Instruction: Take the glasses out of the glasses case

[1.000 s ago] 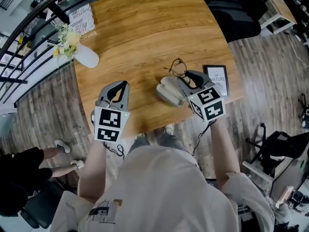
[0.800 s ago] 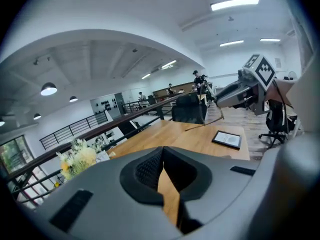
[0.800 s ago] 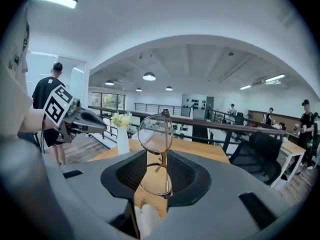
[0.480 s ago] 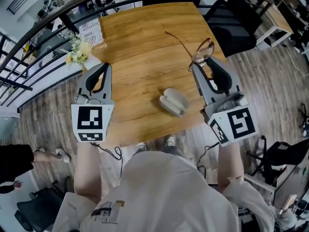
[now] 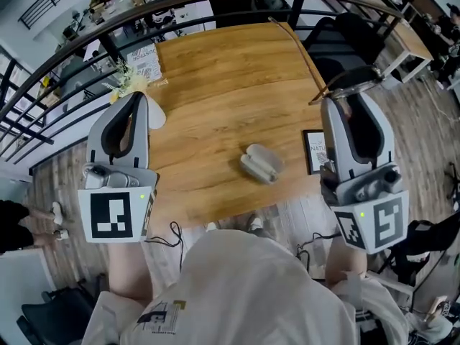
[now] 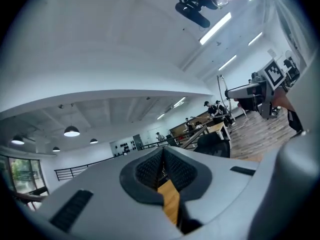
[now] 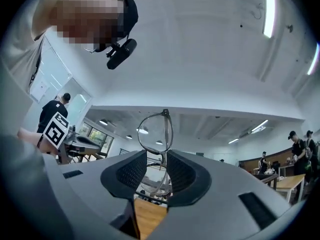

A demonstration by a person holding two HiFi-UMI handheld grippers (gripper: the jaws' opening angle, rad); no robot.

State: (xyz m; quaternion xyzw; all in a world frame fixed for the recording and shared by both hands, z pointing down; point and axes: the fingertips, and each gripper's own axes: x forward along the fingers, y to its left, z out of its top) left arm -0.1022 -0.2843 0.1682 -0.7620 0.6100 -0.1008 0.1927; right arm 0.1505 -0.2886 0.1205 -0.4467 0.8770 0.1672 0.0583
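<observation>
The grey glasses case [image 5: 260, 164] lies open on the wooden table [image 5: 215, 85], near its front edge. My right gripper [image 5: 343, 95] is raised high above the table's right edge, shut on the thin-rimmed glasses [image 5: 352, 79]. One temple of the glasses sticks out towards the far left. In the right gripper view, one lens of the glasses [image 7: 156, 131] stands upright between the pads of my right gripper [image 7: 156, 156]. My left gripper [image 5: 135, 99] is raised over the table's left edge, shut and holding nothing. In its own view my left gripper [image 6: 162, 153] has its pads together.
A small framed card [image 5: 313, 152] lies on the table right of the case. A white vase with yellow flowers [image 5: 133, 88] and a printed sign [image 5: 146, 62] stand at the far left corner. A black railing [image 5: 86, 42] curves behind the table and a black chair [image 5: 359, 38] stands at the far right.
Both grippers rose well above the table. The right one carried the glasses up from beside the case. The case stayed where it was.
</observation>
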